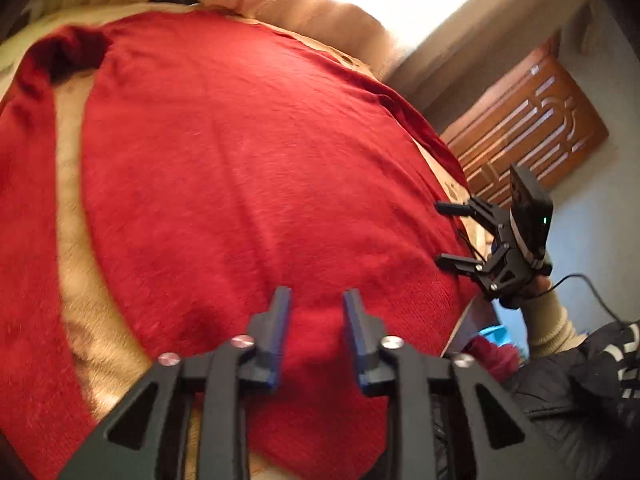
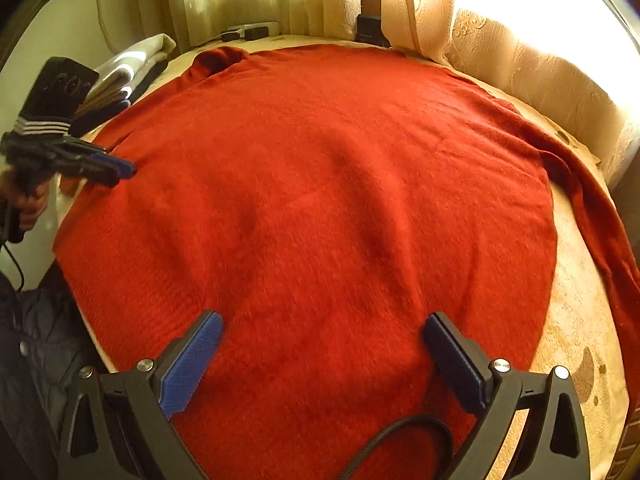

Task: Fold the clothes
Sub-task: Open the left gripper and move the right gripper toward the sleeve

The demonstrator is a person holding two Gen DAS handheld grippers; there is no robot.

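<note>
A red knit sweater [image 1: 240, 160] lies spread flat on a beige bed cover [image 1: 72, 240], its collar at the far end and one sleeve [image 1: 28, 200] stretched along the left. It also fills the right wrist view [image 2: 320, 200], with a sleeve [image 2: 592, 208] trailing down the right side. My left gripper [image 1: 318, 300] hovers open over the near hem and holds nothing; it also shows at the left of the right wrist view [image 2: 120, 168]. My right gripper [image 2: 322, 326] is wide open above the hem near the right edge, empty; it shows in the left wrist view [image 1: 448, 236].
Folded clothes [image 2: 120, 80] are stacked at the far left of the bed. Cream curtains [image 2: 500, 52] hang behind the bed. A brown carved wooden panel [image 1: 532, 128] stands at the right. A dark jacket [image 1: 560, 400] and a cable [image 2: 400, 436] are near me.
</note>
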